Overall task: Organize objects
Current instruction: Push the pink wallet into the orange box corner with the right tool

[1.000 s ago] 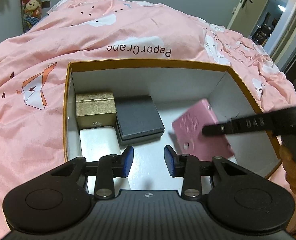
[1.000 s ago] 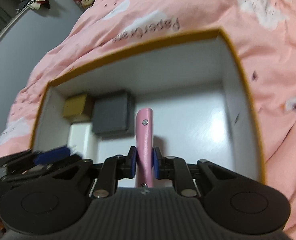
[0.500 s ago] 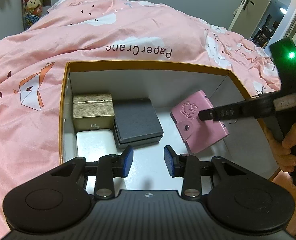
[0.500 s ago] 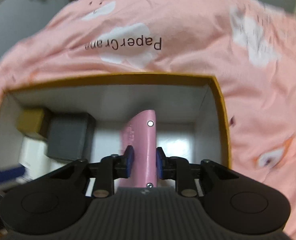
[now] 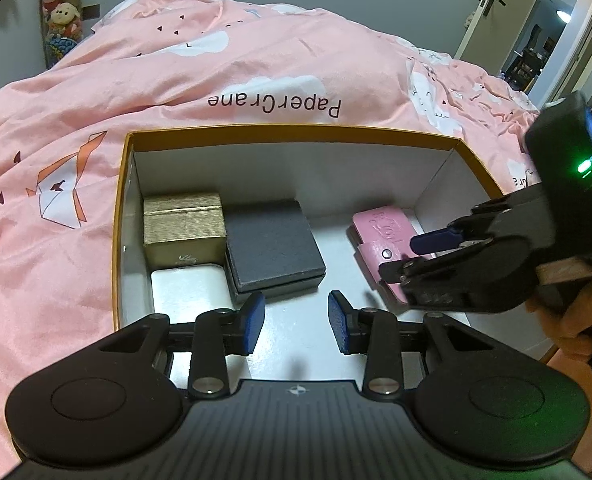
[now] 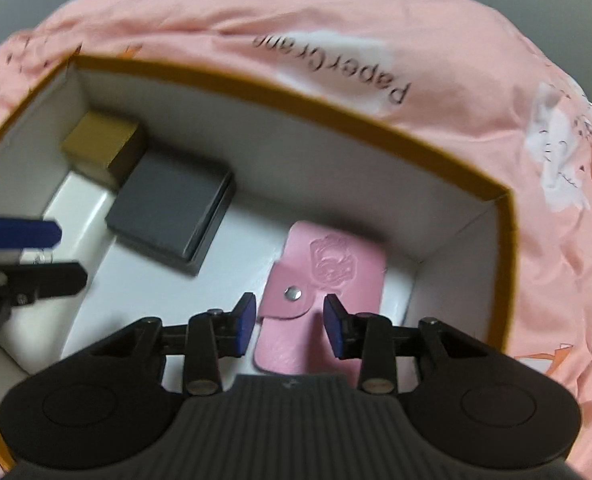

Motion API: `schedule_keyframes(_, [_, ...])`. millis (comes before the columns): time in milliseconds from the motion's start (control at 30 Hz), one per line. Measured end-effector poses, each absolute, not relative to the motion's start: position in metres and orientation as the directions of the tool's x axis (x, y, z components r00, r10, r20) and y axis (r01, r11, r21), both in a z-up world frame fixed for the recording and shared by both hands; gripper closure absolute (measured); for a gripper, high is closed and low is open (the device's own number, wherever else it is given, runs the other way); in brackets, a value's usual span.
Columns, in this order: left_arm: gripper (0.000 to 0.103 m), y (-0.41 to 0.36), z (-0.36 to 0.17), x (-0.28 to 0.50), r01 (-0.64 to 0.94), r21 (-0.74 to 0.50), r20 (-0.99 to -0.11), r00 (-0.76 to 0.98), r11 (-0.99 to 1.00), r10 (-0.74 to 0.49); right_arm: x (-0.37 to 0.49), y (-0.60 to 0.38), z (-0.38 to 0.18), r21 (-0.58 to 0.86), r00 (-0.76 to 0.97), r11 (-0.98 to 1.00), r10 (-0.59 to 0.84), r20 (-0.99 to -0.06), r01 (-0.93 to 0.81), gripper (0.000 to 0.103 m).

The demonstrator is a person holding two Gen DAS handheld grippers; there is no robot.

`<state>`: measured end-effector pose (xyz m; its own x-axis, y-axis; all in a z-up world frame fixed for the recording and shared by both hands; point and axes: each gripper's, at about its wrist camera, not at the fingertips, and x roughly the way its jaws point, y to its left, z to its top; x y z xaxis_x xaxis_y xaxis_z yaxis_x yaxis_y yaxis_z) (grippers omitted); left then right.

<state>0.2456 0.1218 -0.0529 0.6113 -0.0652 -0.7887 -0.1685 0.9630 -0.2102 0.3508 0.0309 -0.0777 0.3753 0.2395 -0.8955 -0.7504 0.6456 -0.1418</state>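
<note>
A pink snap wallet (image 6: 328, 264) lies flat on the white floor of an orange-rimmed box (image 6: 296, 104), close to its right wall. My right gripper (image 6: 289, 324) hovers over the wallet's near end. Its jaws are opening, with the wallet below and between the blue pads and neither pad pressing on it. In the left wrist view the wallet (image 5: 380, 232) shows partly behind the right gripper (image 5: 412, 254). My left gripper (image 5: 296, 322) stands open and empty over the box's (image 5: 296, 130) near side.
A gold box (image 5: 181, 224), a dark grey box (image 5: 271, 240) and a white box (image 5: 189, 286) are packed in the left part of the orange-rimmed box. A pink quilt (image 5: 215, 72) lies all around. A door (image 5: 484, 12) stands at the far right.
The right gripper rolled and sank, turning the wallet from on edge to flat on the box floor, and its pads have parted from it. The left gripper kept still.
</note>
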Motion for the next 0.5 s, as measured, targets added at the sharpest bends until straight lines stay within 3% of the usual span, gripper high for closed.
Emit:
schedule_keyframes(300, [0.061,0.120,-0.054,0.246,-0.161,-0.208,-0.791,0.608,0.965,-0.070,0.369,0.030,-0.090,-0.190,0.401,0.691,0.156,-0.903,-0.697,0.067])
schedule_keyframes(500, [0.061,0.120,-0.054,0.245,-0.155,-0.207,-0.787,0.613,0.966,-0.070,0.382,0.012,-0.091,-0.128,0.369,0.738,0.173,-0.913,-0.662,0.067])
